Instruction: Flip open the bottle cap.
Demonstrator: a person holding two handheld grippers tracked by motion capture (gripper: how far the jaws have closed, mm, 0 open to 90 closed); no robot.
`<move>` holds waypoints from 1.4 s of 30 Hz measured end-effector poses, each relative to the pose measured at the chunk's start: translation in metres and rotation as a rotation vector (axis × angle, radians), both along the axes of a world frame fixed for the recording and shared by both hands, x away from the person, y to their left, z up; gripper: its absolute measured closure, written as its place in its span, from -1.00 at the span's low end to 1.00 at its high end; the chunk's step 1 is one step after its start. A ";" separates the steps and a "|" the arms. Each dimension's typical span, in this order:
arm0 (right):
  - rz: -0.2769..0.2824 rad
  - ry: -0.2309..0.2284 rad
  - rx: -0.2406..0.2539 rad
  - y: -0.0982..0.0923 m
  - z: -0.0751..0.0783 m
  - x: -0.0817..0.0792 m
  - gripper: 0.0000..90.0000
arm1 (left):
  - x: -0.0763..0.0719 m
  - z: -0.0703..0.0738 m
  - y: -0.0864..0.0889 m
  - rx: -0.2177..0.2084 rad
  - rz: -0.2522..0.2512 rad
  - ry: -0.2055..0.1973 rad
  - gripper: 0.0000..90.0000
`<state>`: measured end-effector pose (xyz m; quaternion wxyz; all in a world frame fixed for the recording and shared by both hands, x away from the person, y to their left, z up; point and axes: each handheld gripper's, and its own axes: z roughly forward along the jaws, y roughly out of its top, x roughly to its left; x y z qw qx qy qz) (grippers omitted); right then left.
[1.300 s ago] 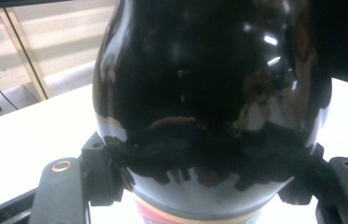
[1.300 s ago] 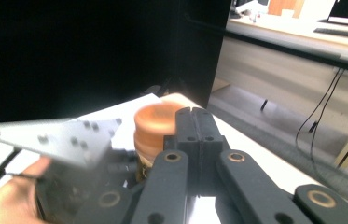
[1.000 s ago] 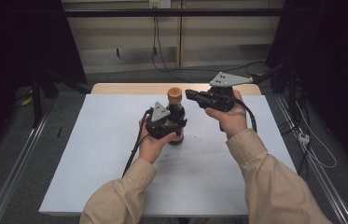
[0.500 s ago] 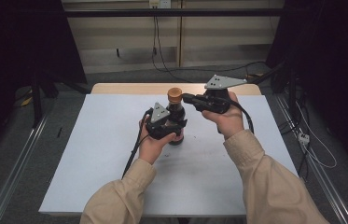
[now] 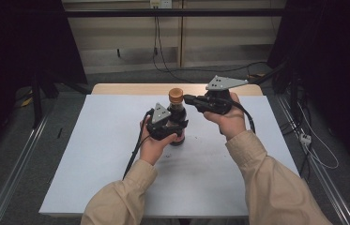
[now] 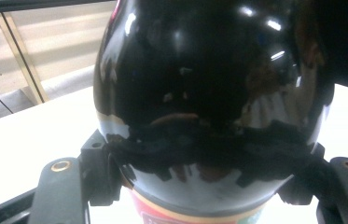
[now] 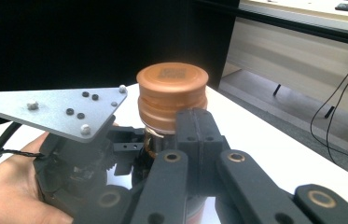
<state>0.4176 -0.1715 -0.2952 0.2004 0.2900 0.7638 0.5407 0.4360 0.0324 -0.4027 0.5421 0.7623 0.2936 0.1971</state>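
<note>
Upright mid-desk, the dark glossy glass bottle [image 5: 177,123] is pinched by the left gripper [image 5: 175,127]. Right gripper [image 5: 187,99] beside its copper screw cap [image 5: 176,95], finger spread unclear; grip squarely, then twist.

glossy dark bottle [image 6: 209,93], matt brown cap [image 7: 172,88], matt white table [image 5: 107,140].

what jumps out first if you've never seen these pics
A dark glossy bottle with a copper-brown cap stands upright mid-table on the white sheet. The left gripper clamps its body, while the right gripper reaches in from the right, just beside the neck under the cap.
</note>
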 end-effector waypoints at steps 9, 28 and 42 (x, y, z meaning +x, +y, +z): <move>0.002 0.020 0.004 0.001 0.002 0.000 1.00 | 0.000 -0.001 0.000 -0.012 0.005 0.002 -0.32; 0.003 0.014 0.001 0.005 0.007 -0.001 1.00 | 0.000 -0.001 0.000 -0.016 0.002 0.004 -0.32; -0.007 0.021 0.013 0.004 0.007 -0.001 1.00 | 0.000 -0.001 0.000 -0.018 0.004 0.006 -0.32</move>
